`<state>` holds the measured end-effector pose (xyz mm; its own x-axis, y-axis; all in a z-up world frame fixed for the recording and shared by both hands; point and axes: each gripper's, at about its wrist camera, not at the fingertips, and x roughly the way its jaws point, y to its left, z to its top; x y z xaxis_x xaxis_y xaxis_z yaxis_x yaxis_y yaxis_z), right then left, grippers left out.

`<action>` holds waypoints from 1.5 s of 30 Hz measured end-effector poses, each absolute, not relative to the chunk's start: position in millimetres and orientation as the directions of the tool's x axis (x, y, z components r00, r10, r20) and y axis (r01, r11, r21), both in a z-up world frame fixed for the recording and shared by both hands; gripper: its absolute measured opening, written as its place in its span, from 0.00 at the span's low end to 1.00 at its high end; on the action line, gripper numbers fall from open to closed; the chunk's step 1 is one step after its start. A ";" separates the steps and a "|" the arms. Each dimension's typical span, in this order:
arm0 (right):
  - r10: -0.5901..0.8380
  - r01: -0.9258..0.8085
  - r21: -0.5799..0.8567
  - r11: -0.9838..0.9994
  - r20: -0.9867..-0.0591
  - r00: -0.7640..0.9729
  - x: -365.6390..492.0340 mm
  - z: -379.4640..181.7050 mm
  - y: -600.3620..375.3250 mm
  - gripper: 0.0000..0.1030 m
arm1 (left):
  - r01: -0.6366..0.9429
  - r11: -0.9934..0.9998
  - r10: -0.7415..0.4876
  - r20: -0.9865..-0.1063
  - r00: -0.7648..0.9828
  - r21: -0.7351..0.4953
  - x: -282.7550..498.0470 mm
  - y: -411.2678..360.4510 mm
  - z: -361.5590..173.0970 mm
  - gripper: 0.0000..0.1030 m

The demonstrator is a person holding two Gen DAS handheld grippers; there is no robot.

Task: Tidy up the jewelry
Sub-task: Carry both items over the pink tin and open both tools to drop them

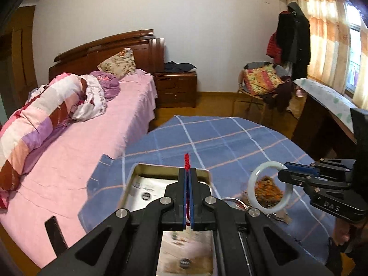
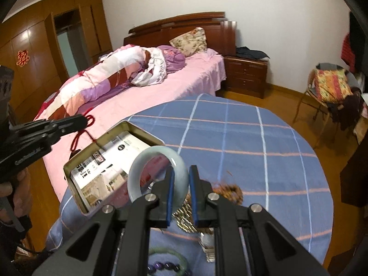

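Metal tin (image 2: 76, 179) holds printed paper (image 2: 108, 168); red cord (image 2: 86, 126) dangles above.

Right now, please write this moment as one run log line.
left gripper: shut on red cord | right gripper: shut on jade bangle | tin box: open

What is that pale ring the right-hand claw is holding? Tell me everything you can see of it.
The pale, milky greenish-white bangle is a smooth, thick, glossy closed ring that looks like jade or glass. It stands on edge, lifted off the blue checked cloth. The right gripper is shut on its rim, one blue-padded finger inside the ring and one outside. It hangs beside the open metal tin.
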<state>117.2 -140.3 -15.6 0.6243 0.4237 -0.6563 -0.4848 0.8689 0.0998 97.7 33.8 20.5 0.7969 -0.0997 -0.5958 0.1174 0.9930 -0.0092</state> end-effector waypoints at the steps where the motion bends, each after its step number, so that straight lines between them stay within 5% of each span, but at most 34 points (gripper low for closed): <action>1: 0.425 -0.491 0.096 0.866 -0.660 0.620 119.2 -15.4 -136.1 0.15 | 0.113 0.994 -0.095 -0.597 0.797 -0.007 100.7 36.4 20.1 0.00; 41: 0.381 -0.565 0.037 0.824 -0.774 0.505 177.8 -62.2 -36.5 0.17 | 0.019 0.999 0.008 -0.711 0.703 0.031 174.6 78.8 -40.5 0.01; 43: 0.397 -0.562 0.054 0.826 -0.764 0.509 177.1 -57.9 -39.8 0.21 | 0.008 1.000 0.016 -0.716 0.697 0.030 174.5 80.1 -40.2 0.02; 45: 0.402 -0.558 0.057 0.828 -0.754 0.520 176.4 -54.3 -42.6 0.41 | 0.007 0.999 0.018 -0.717 0.697 0.032 173.8 79.7 -40.1 0.03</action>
<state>176.4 -42.6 -54.3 0.5198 0.4018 -0.7538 -0.5579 0.8280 0.0567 173.8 79.7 -40.1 0.6970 0.0177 -0.7169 0.0073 0.9995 0.0317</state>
